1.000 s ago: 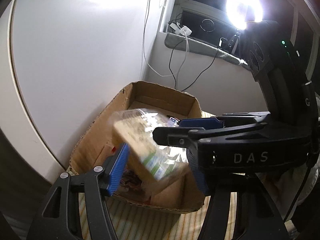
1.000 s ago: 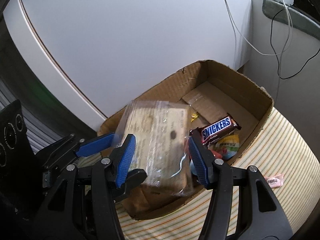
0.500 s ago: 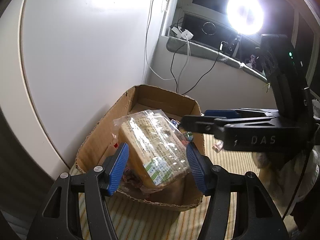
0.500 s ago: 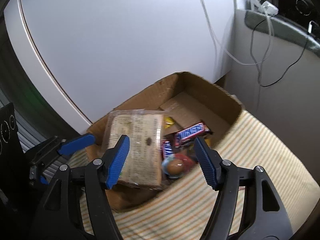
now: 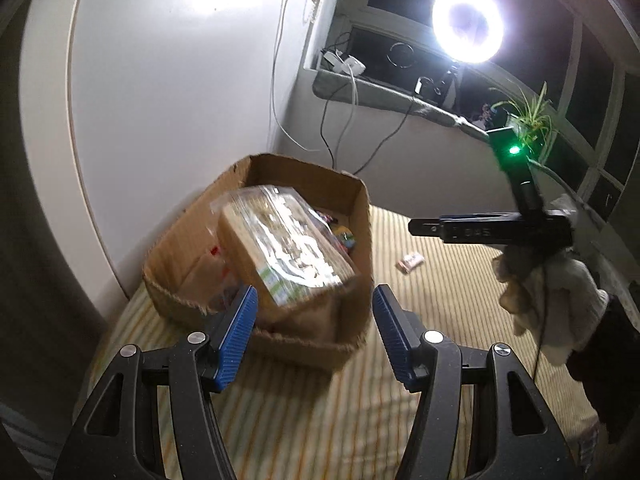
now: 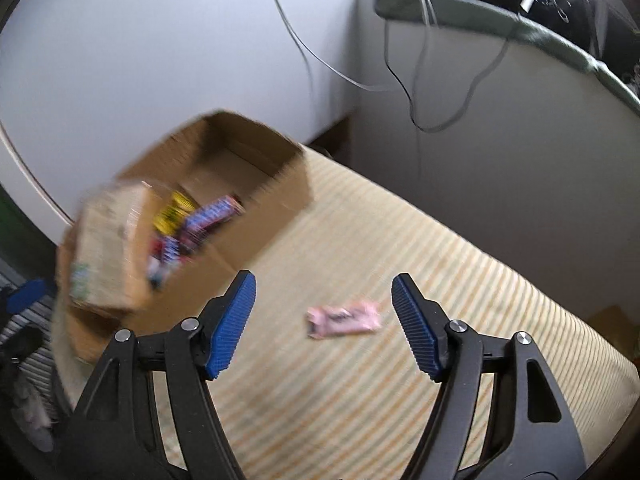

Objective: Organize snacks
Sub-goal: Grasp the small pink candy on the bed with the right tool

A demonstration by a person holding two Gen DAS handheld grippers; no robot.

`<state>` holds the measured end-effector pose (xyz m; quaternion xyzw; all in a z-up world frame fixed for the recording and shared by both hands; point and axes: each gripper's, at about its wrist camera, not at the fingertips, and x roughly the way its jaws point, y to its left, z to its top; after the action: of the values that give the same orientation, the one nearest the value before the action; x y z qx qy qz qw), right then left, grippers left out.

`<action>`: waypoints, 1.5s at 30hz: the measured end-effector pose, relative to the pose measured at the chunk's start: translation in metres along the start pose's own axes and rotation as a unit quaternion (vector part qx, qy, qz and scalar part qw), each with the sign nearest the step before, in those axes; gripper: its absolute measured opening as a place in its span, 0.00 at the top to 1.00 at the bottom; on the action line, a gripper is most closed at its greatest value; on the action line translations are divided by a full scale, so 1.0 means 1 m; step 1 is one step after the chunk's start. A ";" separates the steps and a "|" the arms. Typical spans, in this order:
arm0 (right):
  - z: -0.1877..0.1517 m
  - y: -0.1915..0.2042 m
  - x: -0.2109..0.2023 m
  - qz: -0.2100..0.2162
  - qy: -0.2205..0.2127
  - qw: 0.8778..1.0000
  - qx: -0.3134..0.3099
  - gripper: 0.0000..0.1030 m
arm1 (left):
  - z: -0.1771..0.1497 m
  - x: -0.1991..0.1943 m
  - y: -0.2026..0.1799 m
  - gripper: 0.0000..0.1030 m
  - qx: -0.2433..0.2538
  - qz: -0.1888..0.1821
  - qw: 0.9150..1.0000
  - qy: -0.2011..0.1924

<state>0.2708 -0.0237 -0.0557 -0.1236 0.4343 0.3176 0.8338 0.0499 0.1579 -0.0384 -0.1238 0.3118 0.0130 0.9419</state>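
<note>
The left gripper (image 5: 314,336) is hovering nearest in its own view, its blue pads (image 5: 236,338) standing apart with nothing pressed between them, over the striped cloth (image 5: 440,308) that is covering the surface. Just beyond those pads the cardboard box (image 5: 352,240) is sitting against the white wall panel (image 5: 160,80), and a large clear-wrapped packet (image 5: 286,250) is lying tilted in its near end, rising above the rim and hiding most of what lies under it. In the right wrist view the right gripper (image 6: 323,326) is pointing down at the cloth with its jaws spread; they have just been opening and nothing is being pinched. A small pink wrapper (image 6: 344,318) is lying flat on the cloth beyond the gap between the pads, clear of both, and well apart from the box (image 6: 224,240) on the left. Inside that box, past the packet (image 6: 108,248), a yellow wrapper (image 6: 176,210) and some blurred candy bars (image 6: 212,216) are showing. To the right in the left wrist view a gloved hand (image 5: 548,284) is gripping the right gripper's handle. Farther back, cables (image 5: 332,128) are trailing down the wall from a window ledge (image 5: 384,96), where a ring light (image 5: 468,26) is glaring and a small plant (image 5: 528,120) is standing.
</note>
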 end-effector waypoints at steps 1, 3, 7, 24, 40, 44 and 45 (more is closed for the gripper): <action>-0.004 -0.004 0.005 -0.007 0.007 1.000 -0.002 0.29 | -0.002 -0.001 -0.001 0.42 0.002 0.000 1.000 0.002; -0.009 -0.006 0.013 -0.012 0.015 1.000 -0.010 0.29 | -0.006 -0.003 -0.003 0.42 0.004 -0.002 1.000 0.006; -0.019 -0.003 0.030 -0.027 0.028 0.999 -0.037 0.29 | -0.012 -0.009 -0.005 0.42 0.003 -0.007 1.000 0.008; -0.026 0.017 0.057 -0.040 0.045 0.995 -0.084 0.56 | -0.023 -0.002 -0.011 0.42 -0.001 -0.013 1.000 0.024; -0.035 0.018 0.036 -0.030 0.026 0.996 -0.076 0.87 | -0.022 0.001 -0.006 0.43 0.000 -0.018 1.000 0.024; -0.037 0.021 0.031 -0.028 0.026 0.996 -0.084 0.92 | -0.022 0.002 -0.006 0.42 0.001 -0.019 1.000 0.024; -0.037 0.022 0.030 -0.023 0.026 0.996 -0.084 0.93 | -0.022 0.002 -0.005 0.42 -0.001 -0.020 1.000 0.024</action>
<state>0.2454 -0.0118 -0.1000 -0.2112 0.4251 0.3303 0.8158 0.0388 0.1473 -0.0553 -0.1309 0.3315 -0.0082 0.9343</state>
